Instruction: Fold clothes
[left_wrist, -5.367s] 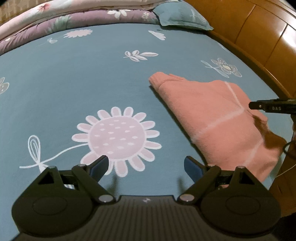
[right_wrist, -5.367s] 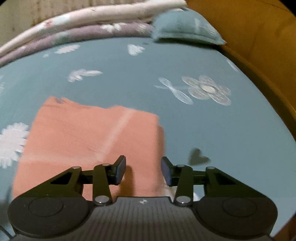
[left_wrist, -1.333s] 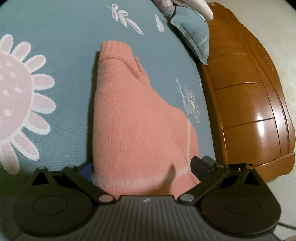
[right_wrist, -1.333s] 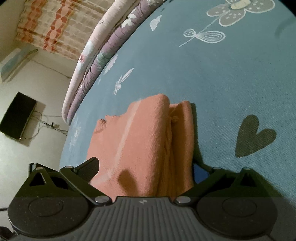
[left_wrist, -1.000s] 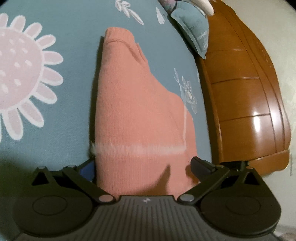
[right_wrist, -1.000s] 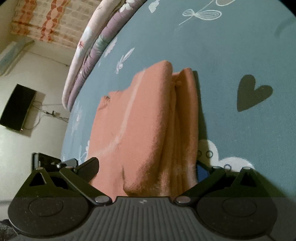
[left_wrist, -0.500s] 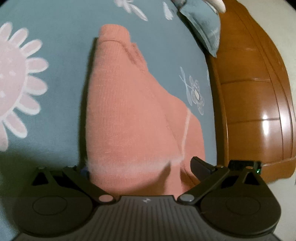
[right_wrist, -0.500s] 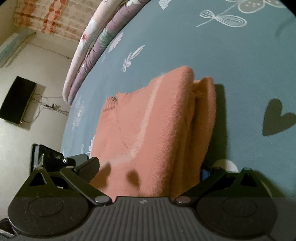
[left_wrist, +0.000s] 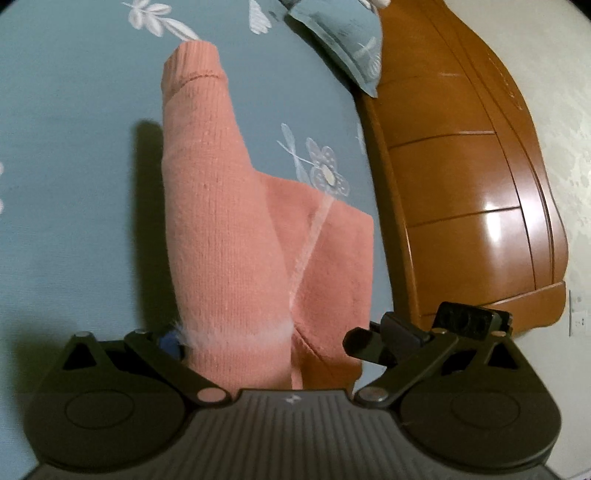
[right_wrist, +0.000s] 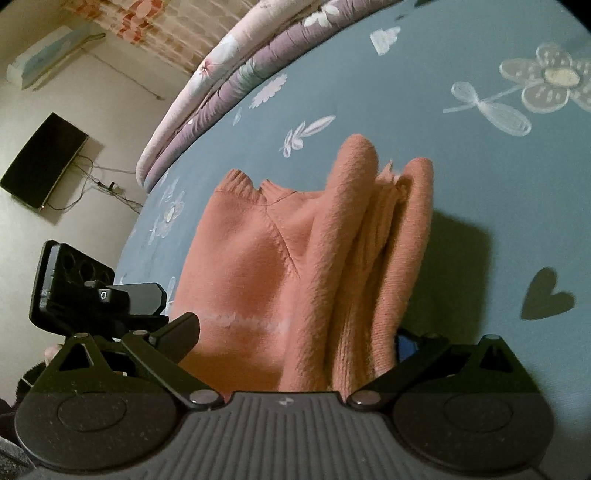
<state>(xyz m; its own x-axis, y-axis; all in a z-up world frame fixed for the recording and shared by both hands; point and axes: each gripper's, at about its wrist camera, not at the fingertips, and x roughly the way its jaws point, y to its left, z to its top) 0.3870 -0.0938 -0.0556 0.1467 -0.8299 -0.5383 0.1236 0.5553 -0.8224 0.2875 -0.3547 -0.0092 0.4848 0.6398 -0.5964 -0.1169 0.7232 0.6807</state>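
Note:
A folded salmon-pink knit sweater (left_wrist: 221, 221) with a thin pale stripe sits between the spread fingers of my left gripper (left_wrist: 269, 338). The blue pad of one finger (left_wrist: 170, 339) presses its edge, and the cloth casts a shadow on the sheet to its left. In the right wrist view the same sweater (right_wrist: 295, 258) shows its stacked folds and collar. It fills the gap of my right gripper (right_wrist: 295, 332), whose jaws stand wide. Each view catches part of the other gripper at one side. Whether the fingers clamp the cloth or only cradle it is hidden.
The teal flowered bed sheet (left_wrist: 74, 110) spreads all round. A teal pillow (left_wrist: 343, 40) lies against the wooden headboard (left_wrist: 461, 184). A rolled pink and purple quilt (right_wrist: 229, 74) runs along the far edge. A dark screen (right_wrist: 40, 162) hangs on the wall.
Both grippers, earlier apart from the flat sweater, now have it between their fingers. Over the last second the sweater has risen off the sheet and its shadow has widened.

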